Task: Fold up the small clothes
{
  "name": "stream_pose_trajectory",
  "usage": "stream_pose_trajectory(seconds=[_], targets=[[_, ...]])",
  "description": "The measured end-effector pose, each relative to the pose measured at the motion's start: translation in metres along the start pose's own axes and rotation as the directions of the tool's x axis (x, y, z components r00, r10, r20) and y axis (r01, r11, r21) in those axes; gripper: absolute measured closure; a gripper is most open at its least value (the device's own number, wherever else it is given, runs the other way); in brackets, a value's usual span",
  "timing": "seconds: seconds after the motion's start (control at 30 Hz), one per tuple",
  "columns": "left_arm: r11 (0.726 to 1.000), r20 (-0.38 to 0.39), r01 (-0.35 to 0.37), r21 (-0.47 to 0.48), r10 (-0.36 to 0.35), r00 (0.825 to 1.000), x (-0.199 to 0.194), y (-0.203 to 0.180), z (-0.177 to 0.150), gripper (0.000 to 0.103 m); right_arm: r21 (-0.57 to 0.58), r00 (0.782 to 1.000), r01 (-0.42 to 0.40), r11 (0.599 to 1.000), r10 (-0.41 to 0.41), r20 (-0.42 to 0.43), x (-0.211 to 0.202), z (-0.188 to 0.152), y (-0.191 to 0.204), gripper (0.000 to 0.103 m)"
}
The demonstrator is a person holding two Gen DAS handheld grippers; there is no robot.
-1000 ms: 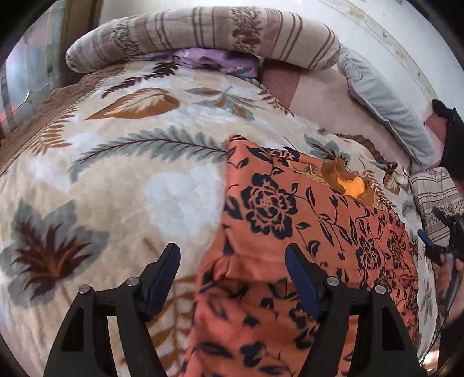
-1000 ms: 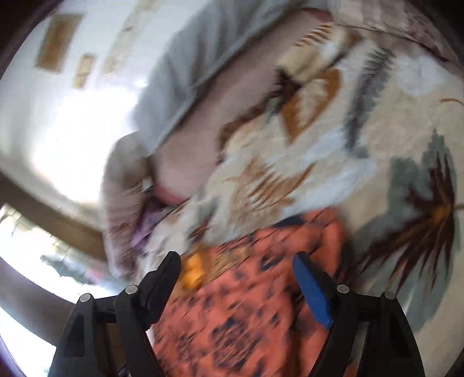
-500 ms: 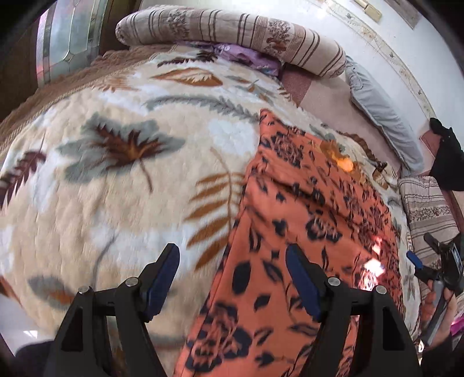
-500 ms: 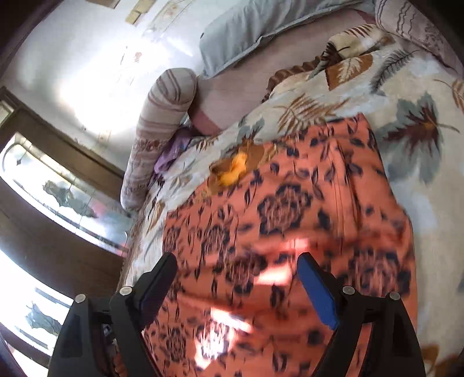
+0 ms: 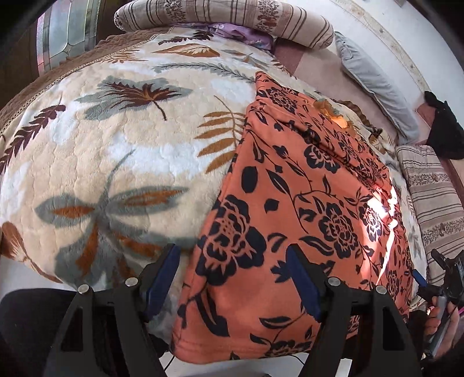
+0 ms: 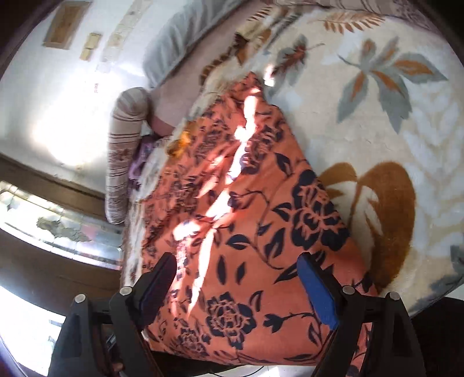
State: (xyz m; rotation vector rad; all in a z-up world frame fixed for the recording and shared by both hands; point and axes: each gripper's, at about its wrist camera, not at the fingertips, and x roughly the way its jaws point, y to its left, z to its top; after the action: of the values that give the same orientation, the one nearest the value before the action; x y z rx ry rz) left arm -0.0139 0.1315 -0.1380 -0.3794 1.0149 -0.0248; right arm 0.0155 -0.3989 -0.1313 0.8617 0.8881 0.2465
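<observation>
An orange garment with a dark floral print (image 5: 304, 197) lies spread flat on the bed, its near hem hanging over the bed's front edge. It also shows in the right wrist view (image 6: 246, 226). My left gripper (image 5: 233, 278) is open and empty, above the garment's near left corner. My right gripper (image 6: 237, 287) is open and empty, above the garment's near right part. The right gripper also shows at the far right of the left wrist view (image 5: 440, 278).
A cream leaf-patterned blanket (image 5: 116, 145) covers the bed. A striped bolster (image 5: 226, 14) and a grey pillow (image 5: 374, 78) lie at the head. A striped cushion (image 5: 435, 191) sits at the right. A dark item (image 5: 443, 130) lies by the wall.
Both grippers have pulled back toward the bed's near edge, staying open. The garment now lies stretched out flat, with its hem over the edge.
</observation>
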Motion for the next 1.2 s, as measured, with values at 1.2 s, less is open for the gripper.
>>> stream_pose_trajectory(seconds=[1.2], targets=[[0.992,-0.046,-0.108,0.069,0.111,0.993,-0.002,-0.007,-0.017,0.027,-0.094,0.974,0.225,0.97,-0.227,-0.011,-0.031,-0.009,-0.013,0.016]])
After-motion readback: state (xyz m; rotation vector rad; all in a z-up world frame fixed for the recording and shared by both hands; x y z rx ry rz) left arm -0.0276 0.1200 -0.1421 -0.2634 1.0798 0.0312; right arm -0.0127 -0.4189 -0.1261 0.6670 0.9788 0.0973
